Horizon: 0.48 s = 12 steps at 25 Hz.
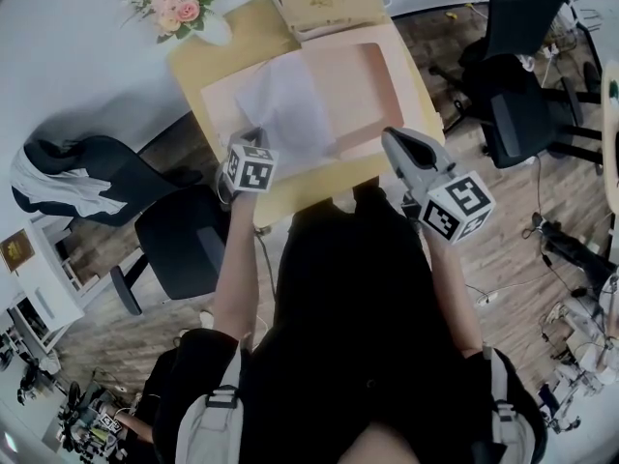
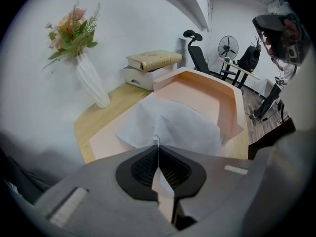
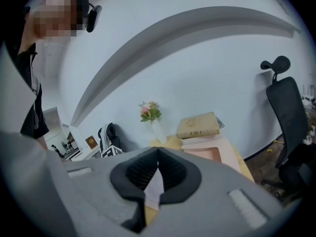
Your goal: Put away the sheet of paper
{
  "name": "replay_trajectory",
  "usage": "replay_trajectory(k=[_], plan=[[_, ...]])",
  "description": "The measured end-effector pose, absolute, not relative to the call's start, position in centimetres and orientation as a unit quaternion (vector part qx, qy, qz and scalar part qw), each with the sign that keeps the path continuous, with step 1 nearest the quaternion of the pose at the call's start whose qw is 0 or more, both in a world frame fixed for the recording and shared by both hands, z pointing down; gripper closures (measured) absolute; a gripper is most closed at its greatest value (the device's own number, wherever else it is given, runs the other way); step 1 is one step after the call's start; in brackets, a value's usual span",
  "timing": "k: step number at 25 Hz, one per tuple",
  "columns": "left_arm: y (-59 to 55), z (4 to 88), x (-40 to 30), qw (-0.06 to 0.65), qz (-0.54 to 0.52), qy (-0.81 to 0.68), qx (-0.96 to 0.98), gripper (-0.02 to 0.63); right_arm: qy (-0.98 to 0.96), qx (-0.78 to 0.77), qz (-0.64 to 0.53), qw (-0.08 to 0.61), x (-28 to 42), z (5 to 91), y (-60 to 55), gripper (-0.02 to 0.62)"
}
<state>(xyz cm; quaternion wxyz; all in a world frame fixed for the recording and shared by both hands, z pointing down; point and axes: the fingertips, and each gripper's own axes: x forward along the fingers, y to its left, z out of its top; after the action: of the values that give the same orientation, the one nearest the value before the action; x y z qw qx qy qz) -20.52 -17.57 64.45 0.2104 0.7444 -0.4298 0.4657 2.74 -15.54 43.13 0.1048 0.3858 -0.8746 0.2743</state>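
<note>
Both closed; left tongs (image 2: 158,146) pitched down pinching paper (image 2: 173,125); right tongs (image 3: 158,149) near-level.

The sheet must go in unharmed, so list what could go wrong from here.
The left tongs pinch the sheet of paper only at its near edge, and it humps up; a push might crease or tear it. The pink tray has raised walls, so a corner of the sheet could catch on one. The vase stands close by on the table; a wide swing might tip it.
</note>
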Motion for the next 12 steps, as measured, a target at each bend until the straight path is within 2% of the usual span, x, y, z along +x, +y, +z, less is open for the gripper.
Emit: replay_trajectory(k=[12], plan=[[-17.9,65.3,-15.9,0.223,0.467,-0.421,0.745,0.594,-0.879,0.37,0.278,0.113,5.5,43.6,-17.3,0.592]])
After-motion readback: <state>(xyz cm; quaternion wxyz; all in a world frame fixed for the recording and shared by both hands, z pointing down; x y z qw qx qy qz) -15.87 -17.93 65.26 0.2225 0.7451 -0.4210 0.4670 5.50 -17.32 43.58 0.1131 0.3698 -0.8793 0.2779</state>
